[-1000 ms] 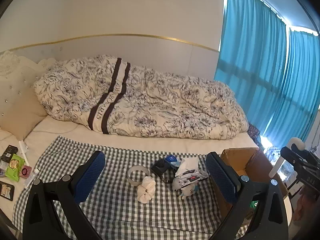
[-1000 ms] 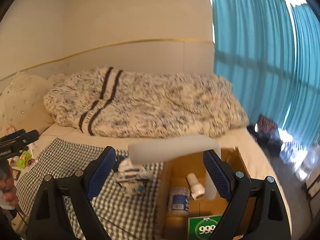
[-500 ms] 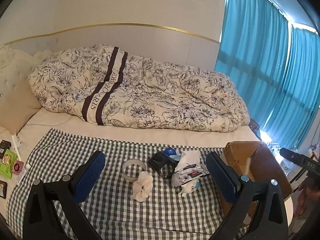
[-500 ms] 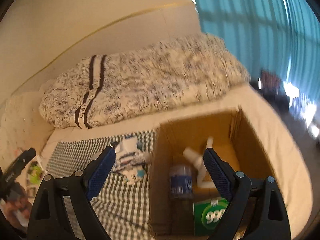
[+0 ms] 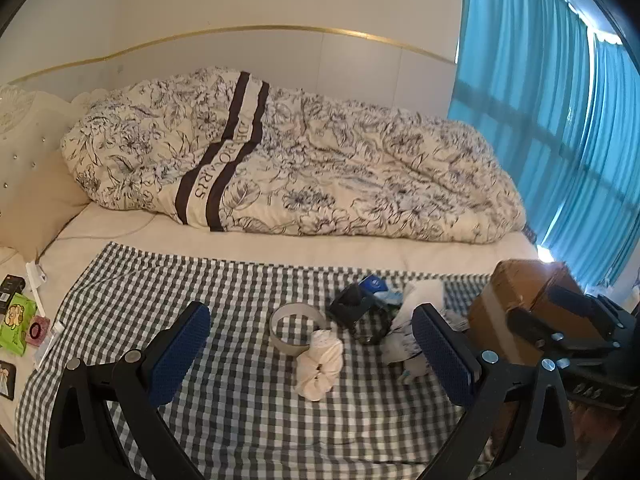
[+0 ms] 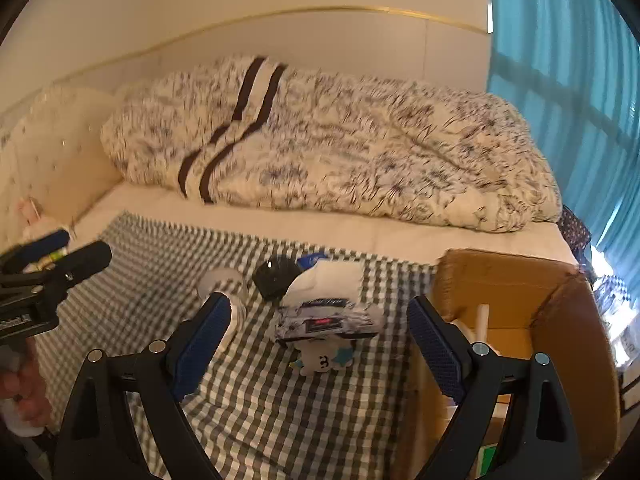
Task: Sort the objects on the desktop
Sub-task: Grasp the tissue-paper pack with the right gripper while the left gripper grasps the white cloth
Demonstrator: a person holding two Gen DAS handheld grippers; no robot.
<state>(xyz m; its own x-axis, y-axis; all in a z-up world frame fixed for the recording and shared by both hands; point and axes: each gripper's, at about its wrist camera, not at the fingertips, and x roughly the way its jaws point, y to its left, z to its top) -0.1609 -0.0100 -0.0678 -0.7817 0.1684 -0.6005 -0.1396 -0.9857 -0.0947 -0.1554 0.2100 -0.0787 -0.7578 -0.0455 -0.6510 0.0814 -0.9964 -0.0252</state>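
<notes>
Left gripper (image 5: 310,344) wide open, empty, above checked cloth (image 5: 224,392). On cloth, left to right: tape ring (image 5: 294,326), white scrunchie (image 5: 320,364), black case (image 5: 352,308), tissue pack (image 6: 326,312), lettering unreadable. Duvet stripe (image 5: 208,176) reads "PARIS". Right gripper (image 6: 318,340) wide open, empty; cardboard box (image 6: 520,292) far right.

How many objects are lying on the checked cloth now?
5, perhaps more hidden: grey tape ring, cream fabric scrunchie, black case, white patterned tissue pack, small white plush toy under the pack.

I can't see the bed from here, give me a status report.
Left tool open, empty. Right tool open, empty, above tissue pack. Tape ring, scrunchie unsorted on checked cloth. Box clear.
</notes>
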